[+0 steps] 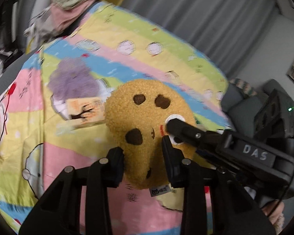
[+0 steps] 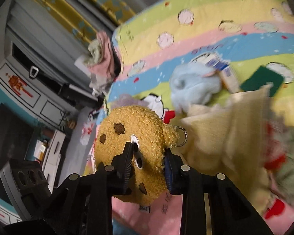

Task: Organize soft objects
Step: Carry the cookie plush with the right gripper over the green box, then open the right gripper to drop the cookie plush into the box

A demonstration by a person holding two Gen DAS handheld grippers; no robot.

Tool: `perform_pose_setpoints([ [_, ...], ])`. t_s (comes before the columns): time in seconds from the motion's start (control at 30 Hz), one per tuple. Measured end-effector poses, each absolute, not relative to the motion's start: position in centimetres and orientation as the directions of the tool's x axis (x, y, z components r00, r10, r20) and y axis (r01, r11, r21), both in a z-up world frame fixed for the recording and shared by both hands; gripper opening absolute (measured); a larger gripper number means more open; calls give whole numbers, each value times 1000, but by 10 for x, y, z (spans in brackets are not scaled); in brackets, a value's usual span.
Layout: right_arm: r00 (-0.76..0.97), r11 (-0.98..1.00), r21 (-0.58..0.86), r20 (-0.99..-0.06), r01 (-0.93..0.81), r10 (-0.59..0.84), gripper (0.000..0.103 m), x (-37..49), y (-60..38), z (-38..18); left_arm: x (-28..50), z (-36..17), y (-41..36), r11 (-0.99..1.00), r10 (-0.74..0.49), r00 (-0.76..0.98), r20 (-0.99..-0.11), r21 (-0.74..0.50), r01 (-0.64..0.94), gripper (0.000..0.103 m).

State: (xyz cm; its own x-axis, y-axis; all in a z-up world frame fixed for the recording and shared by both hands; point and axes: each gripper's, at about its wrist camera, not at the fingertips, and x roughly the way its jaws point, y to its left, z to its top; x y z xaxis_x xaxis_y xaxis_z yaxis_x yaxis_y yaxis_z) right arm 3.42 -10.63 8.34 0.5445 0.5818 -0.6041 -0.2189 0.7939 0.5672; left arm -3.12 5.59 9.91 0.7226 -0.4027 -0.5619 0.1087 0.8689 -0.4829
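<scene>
Both tongs pinch one cookie plush (image 1: 145,121): the left gripper (image 1: 143,162) clamps its lower edge, the right gripper (image 2: 149,168) its side near the eyes. It hangs just above the striped bedspread (image 1: 72,168). Looks like a carry step; next they need a spot, perhaps beside the blue plush (image 2: 194,86).

Home bedroom, cartoon-print bedspread (image 1: 127,39), curtains (image 1: 205,9), laundry pile (image 1: 64,11)

Bare bedsheet (image 1: 72,150) left of cookie plush (image 1: 143,117)
</scene>
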Motion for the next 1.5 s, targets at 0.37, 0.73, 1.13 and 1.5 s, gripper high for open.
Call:
perform_pose_setpoints([
  [0.37,773,830,531,-451,-168,445,32,-46,-200,143,-59,159,-47,814,-570,685,-453,-426,395,32],
  [0.73,879,816,575,-414,53,235,32,-99,-335,154,-46,157,-177,703,-709,523,-474,-407,583,32],
  [1.13,826,703,628,-554,335,102,32,-107,-443,108,-44,116,-292,635,-722,322,-612,-404,658,32],
  [1.5,743,644,576,-669,503,18,32,-109,-488,68,-43,84,-334,674,-632,295,-717,-321,665,36],
])
